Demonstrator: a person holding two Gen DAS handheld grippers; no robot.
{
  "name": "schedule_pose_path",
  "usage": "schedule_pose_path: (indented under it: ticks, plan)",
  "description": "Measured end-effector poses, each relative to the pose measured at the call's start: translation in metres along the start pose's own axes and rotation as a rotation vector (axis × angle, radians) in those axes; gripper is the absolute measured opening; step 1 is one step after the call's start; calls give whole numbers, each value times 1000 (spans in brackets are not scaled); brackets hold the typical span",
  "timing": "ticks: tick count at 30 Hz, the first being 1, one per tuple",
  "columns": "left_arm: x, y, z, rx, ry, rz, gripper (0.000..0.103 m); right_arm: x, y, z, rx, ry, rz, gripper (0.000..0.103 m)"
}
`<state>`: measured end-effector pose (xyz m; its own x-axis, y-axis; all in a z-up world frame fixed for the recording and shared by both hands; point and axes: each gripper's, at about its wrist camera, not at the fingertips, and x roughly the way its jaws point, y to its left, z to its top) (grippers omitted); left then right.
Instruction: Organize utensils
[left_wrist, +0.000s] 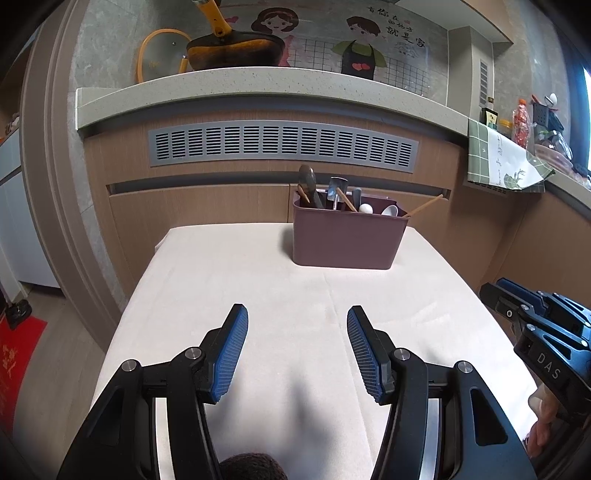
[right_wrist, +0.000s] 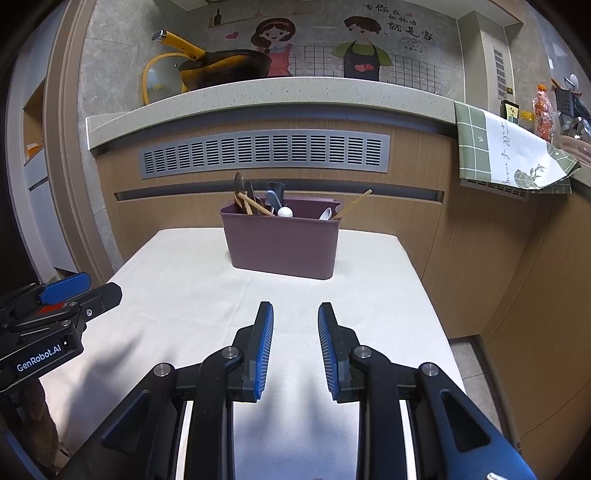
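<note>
utensils (left_wrist: 334, 194) all stand in a mauve plastic caddy (left_wrist: 347, 242) at the far middle of a white-clothed table (left_wrist: 229, 280), just in front of a wood cabinet with a grey vent grille (left_wrist: 282, 146): dark wooden spoons at the left end, a metal spatula and white spoons in the middle, a wooden chopstick (left_wrist: 423, 207) leaning out at the right end. left gripper (left_wrist: 297, 347) hangs low over the near table, angled downward toward the caddy, fingers wide apart, nothing between them. right gripper (right_wrist: 295, 345) beside it, same downward tilt, fingers apart by a narrower gap, also empty. both well short of the caddy. readable text: "das" on the right gripper's side in the left view, "genrobot.ai" on the left gripper's side in the right view. chinese characters on the wall sticker (right_wrist: 397, 24) above the counter, too small to read.
</note>
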<state>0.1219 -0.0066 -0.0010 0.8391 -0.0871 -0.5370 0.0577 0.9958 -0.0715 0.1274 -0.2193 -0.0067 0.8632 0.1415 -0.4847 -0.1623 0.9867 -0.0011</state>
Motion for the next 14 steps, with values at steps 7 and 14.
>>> schedule_pose_path:
  ticks: [7,14]
  plan:
    - [2,0,-2,2,2,-6,57,1,-1,-1,6,7,10,24]
    - [7,10,-8,-32,18,-4,57,0,-1,0,4,11,7,24]
